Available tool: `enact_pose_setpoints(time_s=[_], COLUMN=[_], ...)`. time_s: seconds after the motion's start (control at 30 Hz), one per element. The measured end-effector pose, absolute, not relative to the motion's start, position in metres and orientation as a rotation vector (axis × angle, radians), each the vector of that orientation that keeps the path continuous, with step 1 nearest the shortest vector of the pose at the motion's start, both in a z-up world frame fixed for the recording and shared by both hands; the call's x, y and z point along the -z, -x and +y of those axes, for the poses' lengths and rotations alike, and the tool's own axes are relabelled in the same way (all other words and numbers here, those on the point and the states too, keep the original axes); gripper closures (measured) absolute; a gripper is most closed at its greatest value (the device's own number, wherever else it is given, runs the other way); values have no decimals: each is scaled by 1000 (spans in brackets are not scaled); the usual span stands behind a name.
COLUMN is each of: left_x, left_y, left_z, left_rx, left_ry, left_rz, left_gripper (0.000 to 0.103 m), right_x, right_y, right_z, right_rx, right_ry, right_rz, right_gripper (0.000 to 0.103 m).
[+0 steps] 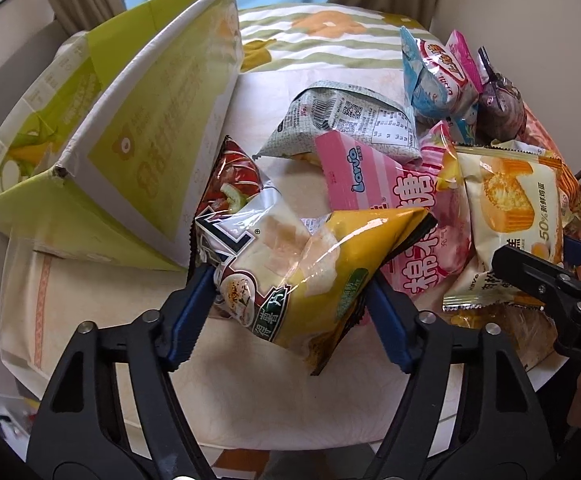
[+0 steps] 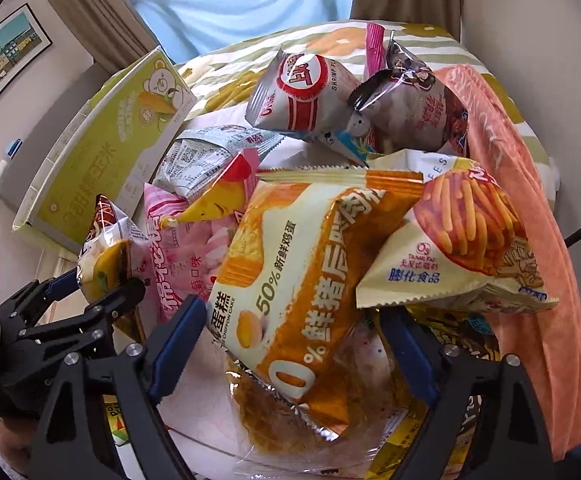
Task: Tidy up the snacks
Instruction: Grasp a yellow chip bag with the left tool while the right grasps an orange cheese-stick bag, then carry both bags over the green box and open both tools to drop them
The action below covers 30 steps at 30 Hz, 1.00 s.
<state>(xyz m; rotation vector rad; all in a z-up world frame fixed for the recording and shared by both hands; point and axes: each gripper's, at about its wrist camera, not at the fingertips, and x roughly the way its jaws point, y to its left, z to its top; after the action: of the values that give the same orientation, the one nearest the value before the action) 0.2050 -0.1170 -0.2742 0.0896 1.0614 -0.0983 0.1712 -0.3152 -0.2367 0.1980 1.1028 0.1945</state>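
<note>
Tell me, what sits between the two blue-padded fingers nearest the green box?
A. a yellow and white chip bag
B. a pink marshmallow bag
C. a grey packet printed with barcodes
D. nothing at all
A: in the left wrist view the left gripper has its blue pads on either side of the yellow and white chip bag, while the pink marshmallow bag and the grey packet lie further back on the table.
</note>
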Motion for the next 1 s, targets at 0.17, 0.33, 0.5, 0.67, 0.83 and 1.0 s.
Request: enact_pose_setpoints(time_s=[0.17,0.33,0.5,0.67,0.83,1.0], left_x=[272,267,252,224,178,133], left_y=[-202,-195,-185,-177,-172,-181], left_z=[-114,-116,-122,-124,-119,-95], left_rx=[98,103,118,125,121,97], left_ry=[-83,-97,-112,-107,-85,-62], left_rz=[1061,1058,1039,996,913,836], left_gripper=[37,38,38,38,38,38], right_x=[241,240,231,206,170,133], right_y=[-178,-182,-179,-171,-169,-178], right_z=[-317,-313,-314,-312,-306,-290], right_rx=[-199,-195,-207,-226,-253,-287], right_ry=[-223,-203,-192,-192,-167,-130], right_rz=[1106,1095,1075,1028,972,914], right_gripper=[17,44,47,47,47,47])
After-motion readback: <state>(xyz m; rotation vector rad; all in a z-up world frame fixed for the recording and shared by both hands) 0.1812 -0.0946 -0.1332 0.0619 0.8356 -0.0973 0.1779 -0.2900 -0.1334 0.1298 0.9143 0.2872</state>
